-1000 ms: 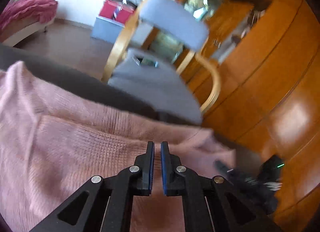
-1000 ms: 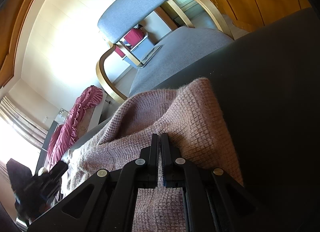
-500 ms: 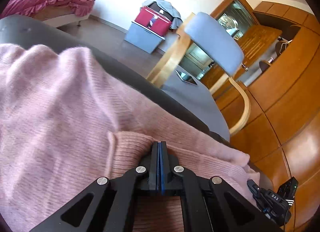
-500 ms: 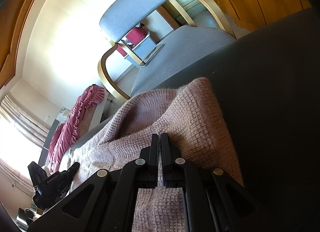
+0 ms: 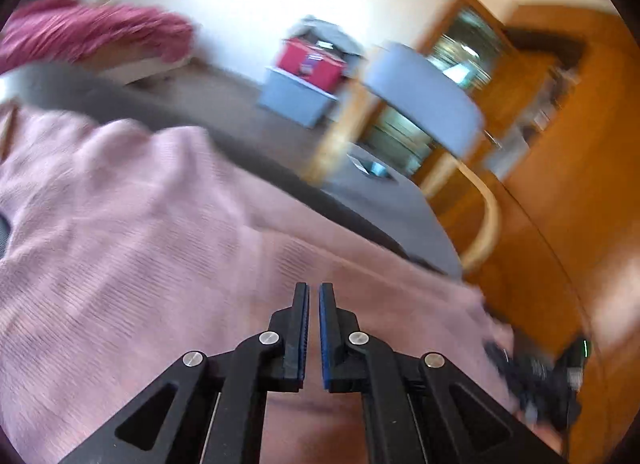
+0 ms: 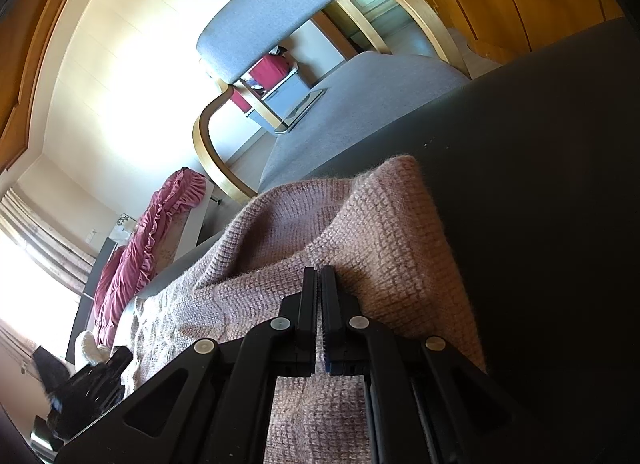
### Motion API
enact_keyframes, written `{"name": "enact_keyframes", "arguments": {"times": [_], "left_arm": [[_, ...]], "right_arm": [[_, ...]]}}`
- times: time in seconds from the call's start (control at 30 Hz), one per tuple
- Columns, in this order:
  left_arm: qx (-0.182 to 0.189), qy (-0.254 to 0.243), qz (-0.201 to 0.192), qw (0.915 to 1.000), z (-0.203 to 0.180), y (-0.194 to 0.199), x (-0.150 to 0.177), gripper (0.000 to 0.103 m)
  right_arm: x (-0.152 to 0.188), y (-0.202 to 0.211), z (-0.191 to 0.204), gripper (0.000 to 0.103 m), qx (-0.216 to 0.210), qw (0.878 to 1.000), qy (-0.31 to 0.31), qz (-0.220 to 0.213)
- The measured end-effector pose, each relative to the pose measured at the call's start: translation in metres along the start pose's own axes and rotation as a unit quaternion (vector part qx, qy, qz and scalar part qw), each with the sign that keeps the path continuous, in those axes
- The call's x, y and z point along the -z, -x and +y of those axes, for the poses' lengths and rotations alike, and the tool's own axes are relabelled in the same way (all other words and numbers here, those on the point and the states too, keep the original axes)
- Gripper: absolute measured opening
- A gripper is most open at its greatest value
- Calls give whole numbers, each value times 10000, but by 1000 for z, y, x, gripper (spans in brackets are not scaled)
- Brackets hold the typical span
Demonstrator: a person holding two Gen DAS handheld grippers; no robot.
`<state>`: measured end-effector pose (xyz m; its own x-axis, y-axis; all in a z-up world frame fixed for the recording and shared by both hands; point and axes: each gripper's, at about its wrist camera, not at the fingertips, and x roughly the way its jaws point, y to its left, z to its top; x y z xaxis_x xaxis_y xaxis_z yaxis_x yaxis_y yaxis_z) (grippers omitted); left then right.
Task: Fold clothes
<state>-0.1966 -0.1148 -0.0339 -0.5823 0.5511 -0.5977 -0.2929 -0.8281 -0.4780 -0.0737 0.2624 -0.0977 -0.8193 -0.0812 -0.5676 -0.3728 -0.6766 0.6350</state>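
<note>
A pink knitted sweater (image 5: 132, 248) lies spread on a dark table (image 5: 248, 144). My left gripper (image 5: 314, 292) hovers over the sweater with its jaws a narrow gap apart and nothing between them; this view is motion-blurred. My right gripper (image 6: 319, 274) has its jaws nearly together on a folded edge of the sweater (image 6: 380, 232), near the sweater's corner on the table (image 6: 552, 184). The other gripper shows at the lower right of the left wrist view (image 5: 540, 380) and at the lower left of the right wrist view (image 6: 84, 388).
A grey-cushioned wooden armchair (image 5: 416, 104) stands just past the table's far edge, also in the right wrist view (image 6: 276, 12). Wooden cabinets (image 5: 580, 184) are on the right. A red box on a grey bin (image 5: 308, 76) and a bed with magenta bedding (image 5: 100, 32) are farther back.
My left gripper was shut on a sweater fold half a second ago; its jaws have now parted and it has pulled back. My right gripper has stayed put.
</note>
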Motion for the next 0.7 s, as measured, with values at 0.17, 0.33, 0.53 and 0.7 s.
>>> {"name": "enact_keyframes", "arguments": {"times": [0.17, 0.33, 0.53, 0.7], "left_arm": [[335, -797, 439, 9953, -52, -18, 29, 3], [157, -637, 736, 9951, -36, -34, 28, 1], [144, -553, 678, 9961, -16, -24, 19, 1], [17, -331, 551, 9979, 3, -10, 16, 1]], "right_arm": [[0, 1, 0, 1, -19, 10000, -16, -8], [1, 1, -2, 1, -36, 10000, -34, -8], [0, 1, -3, 1, -54, 10000, -32, -1], [1, 1, -2, 1, -59, 10000, -34, 0]]}}
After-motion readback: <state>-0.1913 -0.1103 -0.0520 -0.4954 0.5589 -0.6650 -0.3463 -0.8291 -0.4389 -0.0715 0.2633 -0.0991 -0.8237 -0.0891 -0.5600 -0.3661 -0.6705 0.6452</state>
